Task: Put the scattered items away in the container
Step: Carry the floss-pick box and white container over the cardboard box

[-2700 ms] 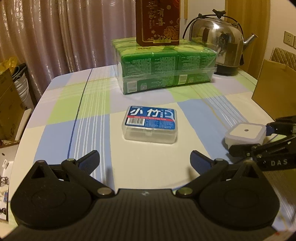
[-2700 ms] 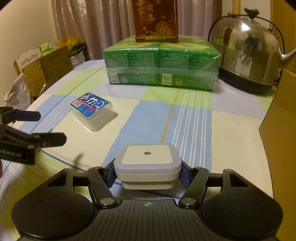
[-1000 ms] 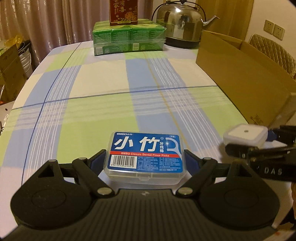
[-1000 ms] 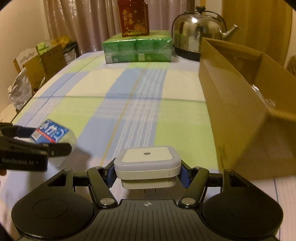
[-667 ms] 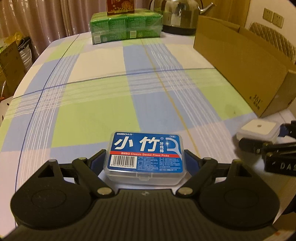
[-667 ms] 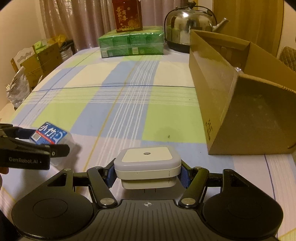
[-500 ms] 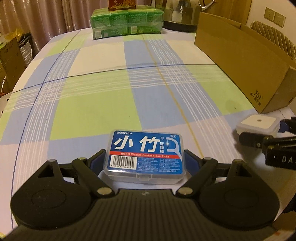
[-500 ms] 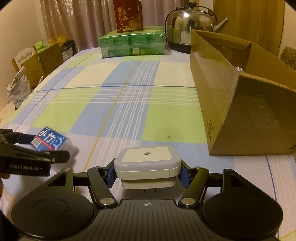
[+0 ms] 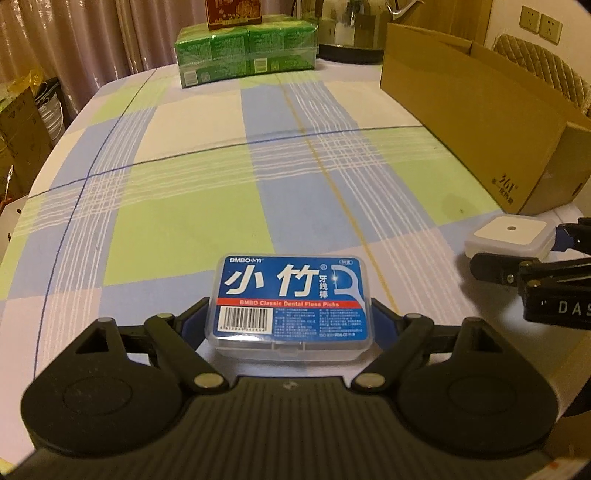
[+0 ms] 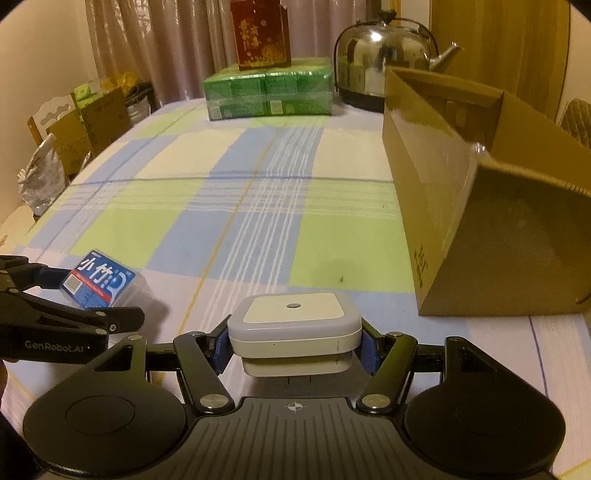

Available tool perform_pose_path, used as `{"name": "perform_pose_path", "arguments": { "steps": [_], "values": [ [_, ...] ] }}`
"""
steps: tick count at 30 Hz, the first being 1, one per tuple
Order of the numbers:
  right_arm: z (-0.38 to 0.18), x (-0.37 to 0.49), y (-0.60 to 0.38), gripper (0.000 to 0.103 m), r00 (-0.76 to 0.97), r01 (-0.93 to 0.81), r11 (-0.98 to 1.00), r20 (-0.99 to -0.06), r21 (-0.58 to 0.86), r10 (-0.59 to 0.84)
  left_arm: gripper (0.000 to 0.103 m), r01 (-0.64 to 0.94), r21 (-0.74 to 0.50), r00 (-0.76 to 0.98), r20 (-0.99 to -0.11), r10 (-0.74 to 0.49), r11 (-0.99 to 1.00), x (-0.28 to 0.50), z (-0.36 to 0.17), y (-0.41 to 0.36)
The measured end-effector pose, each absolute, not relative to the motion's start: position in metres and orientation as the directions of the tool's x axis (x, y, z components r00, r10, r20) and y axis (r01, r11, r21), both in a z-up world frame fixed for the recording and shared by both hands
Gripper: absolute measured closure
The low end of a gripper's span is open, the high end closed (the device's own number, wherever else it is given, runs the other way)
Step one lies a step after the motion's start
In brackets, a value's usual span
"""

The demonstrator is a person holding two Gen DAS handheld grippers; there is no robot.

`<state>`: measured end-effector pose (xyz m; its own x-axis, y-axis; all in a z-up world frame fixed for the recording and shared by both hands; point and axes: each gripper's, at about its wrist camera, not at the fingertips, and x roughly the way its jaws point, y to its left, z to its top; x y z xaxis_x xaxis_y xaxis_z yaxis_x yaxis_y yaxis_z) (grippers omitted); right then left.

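A clear plastic floss-pick box (image 9: pixel 290 301) with a blue label sits between the blue pads of my left gripper (image 9: pixel 290 325), which is shut on it above the tablecloth. The same floss-pick box (image 10: pixel 99 280) shows at the left of the right wrist view, held by the left gripper (image 10: pixel 85 295). My right gripper (image 10: pixel 293 349) is shut on a small white square plug-in unit (image 10: pixel 293 321); that white unit (image 9: pixel 508 236) appears at the right edge of the left wrist view. The open cardboard box (image 10: pixel 480 206) stands to the right, its near corner (image 9: pixel 517 162) just beyond the white unit.
A checked blue, green and cream tablecloth (image 9: pixel 207 192) covers the table. At the far end stand a green shrink-wrapped pack (image 10: pixel 267 94) with a red carton (image 10: pixel 260 35) on top and a steel kettle (image 10: pixel 388 59). Cardboard boxes and bags (image 10: pixel 66 140) crowd the floor at left.
Both grippers, each still holding its item, drew back toward the near end of the table; the cardboard box came fully into view on the right. Over the last half second little moved.
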<state>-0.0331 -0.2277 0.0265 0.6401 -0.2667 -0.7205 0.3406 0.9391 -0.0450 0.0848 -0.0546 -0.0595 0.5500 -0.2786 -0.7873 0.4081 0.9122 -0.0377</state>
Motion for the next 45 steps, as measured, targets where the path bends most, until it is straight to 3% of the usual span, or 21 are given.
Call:
{"name": "perform_pose_path", "arguments": {
  "steps": [19, 26, 35, 45],
  "values": [
    [0.091, -0.065, -0.219, 0.041, 0.728, 0.329, 0.944, -0.625, -0.039, -0.280, 0.020, 0.443, -0.048, 0.583, -0.743, -0.329, 0.895, 0.049, -0.007, -0.078],
    [0.125, -0.081, -0.232, 0.041, 0.768, 0.359, 0.931, -0.545, -0.068, -0.336, 0.020, 0.472, -0.077, 0.587, -0.716, -0.378, 0.878, 0.048, 0.019, -0.100],
    [0.172, -0.090, -0.296, 0.041, 0.770, 0.467, 0.878, -0.439, -0.107, -0.463, 0.020, 0.567, -0.116, 0.585, -0.641, -0.497, 0.816, 0.065, 0.064, -0.168],
    [0.178, -0.086, -0.380, 0.041, 0.722, 0.541, 0.838, -0.471, -0.073, -0.507, 0.020, 0.648, -0.129, 0.550, -0.601, -0.579, 0.750, 0.096, 0.087, -0.265]
  ]
}}
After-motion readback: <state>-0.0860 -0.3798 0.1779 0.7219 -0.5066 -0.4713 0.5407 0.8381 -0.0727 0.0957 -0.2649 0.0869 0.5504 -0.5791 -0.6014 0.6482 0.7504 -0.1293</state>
